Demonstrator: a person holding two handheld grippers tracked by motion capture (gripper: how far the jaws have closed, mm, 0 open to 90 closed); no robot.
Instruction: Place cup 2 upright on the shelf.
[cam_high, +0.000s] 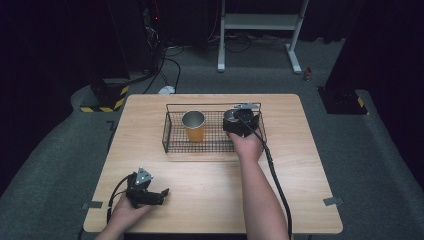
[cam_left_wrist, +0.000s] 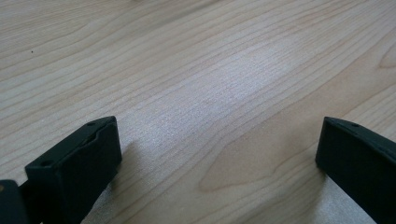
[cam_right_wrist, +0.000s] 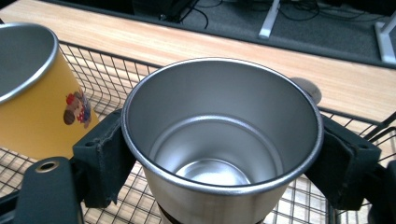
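Two cups (cam_high: 193, 125) sit in a wire basket (cam_high: 172, 142) on a wooden table (cam_high: 210, 190).

high view overhead — both tool views close on table (cam_high: 210, 175).

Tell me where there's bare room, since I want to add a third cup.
Free: the table front, between the left gripper and right forearm, and the strips beside the wire basket. Crowded: the basket, with the yellow cup and the steel cup in the right gripper.
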